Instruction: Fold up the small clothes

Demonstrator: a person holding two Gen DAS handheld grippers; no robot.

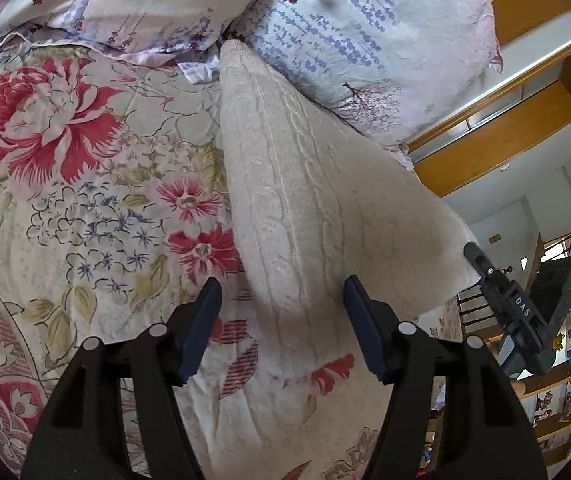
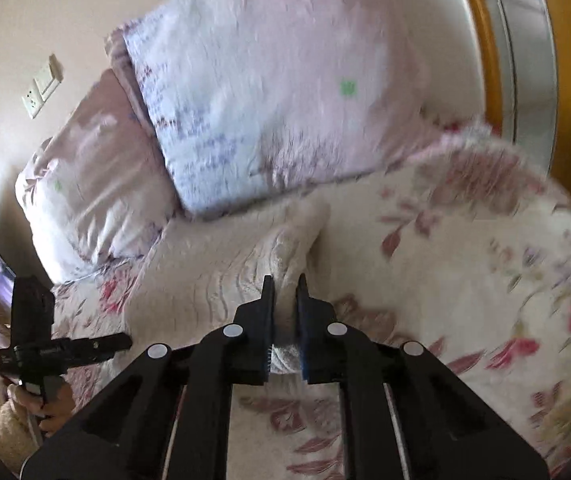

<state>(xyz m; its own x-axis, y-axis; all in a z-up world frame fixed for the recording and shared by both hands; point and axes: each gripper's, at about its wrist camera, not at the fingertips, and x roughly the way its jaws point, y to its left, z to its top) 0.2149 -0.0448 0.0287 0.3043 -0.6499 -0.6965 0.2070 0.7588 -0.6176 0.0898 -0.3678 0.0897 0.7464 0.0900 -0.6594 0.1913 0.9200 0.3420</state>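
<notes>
The right gripper (image 2: 284, 312) is clamped narrow on a bunched edge of the cream knitted garment (image 1: 297, 208), and beneath and ahead of both grippers spreads the largest thing in view, the floral quilt (image 1: 85, 184), with the pale printed pillows (image 1: 365, 40) lying beyond its far end. The garment is lifted at the right gripper's end and runs as a long taut wedge: in the left wrist view its long axis goes from a narrow tip far ahead, near the pillows, back toward the camera, widening as it comes, with its raised corner off to the right where the right gripper (image 1: 481, 264) pinches it. The left gripper (image 1: 283, 300) stands wide, holding nothing, its fingers (image 1: 201, 328) straddling the near hanging edge of the knit without touching it as far as I can tell. In my judgement the left gripper is the nearer one to the free edge: the cloth lies straight ahead and just above its fingers, so the coming grasp turns on closing across that edge, crosswise to the garment's length.
</notes>
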